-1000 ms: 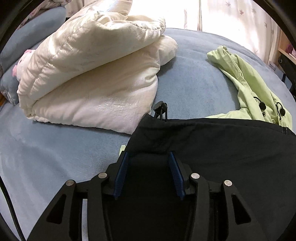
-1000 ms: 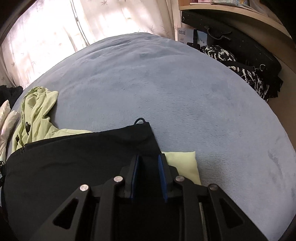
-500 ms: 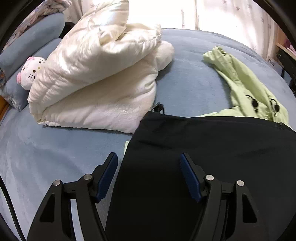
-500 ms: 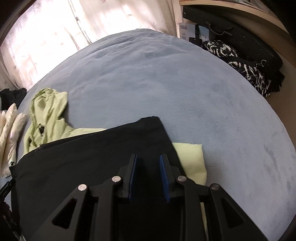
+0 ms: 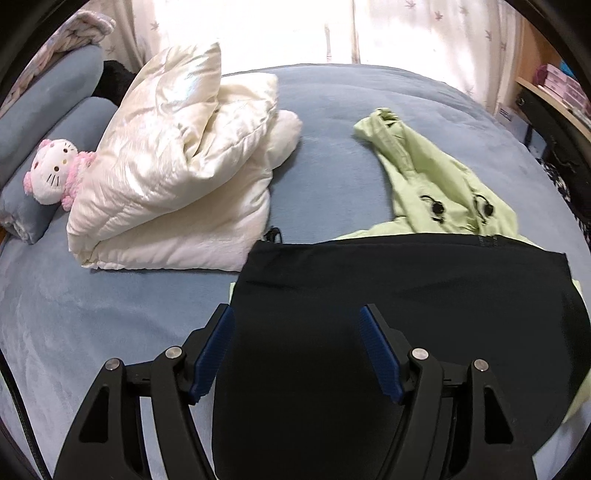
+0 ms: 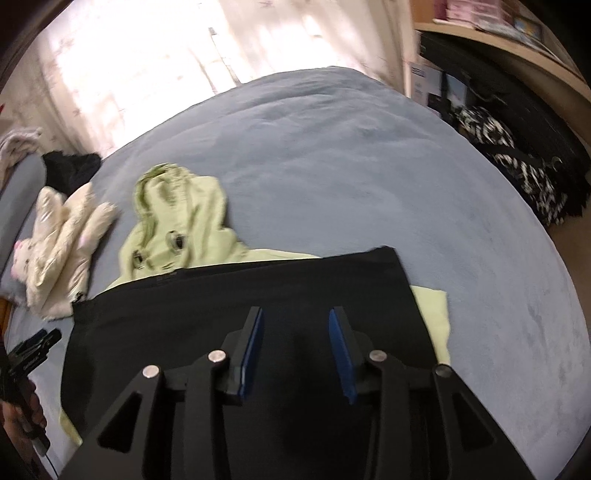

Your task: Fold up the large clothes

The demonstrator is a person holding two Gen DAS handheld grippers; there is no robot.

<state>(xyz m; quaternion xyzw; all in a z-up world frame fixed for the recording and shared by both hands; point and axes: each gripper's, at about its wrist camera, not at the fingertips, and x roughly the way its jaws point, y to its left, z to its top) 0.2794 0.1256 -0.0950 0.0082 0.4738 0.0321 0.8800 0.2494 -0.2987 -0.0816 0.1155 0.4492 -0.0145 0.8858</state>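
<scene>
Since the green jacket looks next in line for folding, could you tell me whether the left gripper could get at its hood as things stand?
Probably yes. The green jacket's hood lies bare on the blue bedspread, ahead and right of the left gripper, whose jaws stand open and empty. Only the black garment covers the jacket's lower part.

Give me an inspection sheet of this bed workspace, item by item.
Surface: blue bed cover, mostly bare on the far side.
Job's things: black garment lying flat over a light green jacket; cream puffer coat folded beside them.
Clutter: pink and white plush toy against the blue pillows.
Tongs: left tongs open, nothing pinched; right tongs opening, pads clear of the cloth.
Cables: thin dark cord at the left edge.
Surroundings: curtains, shelf, patterned bag.
</scene>
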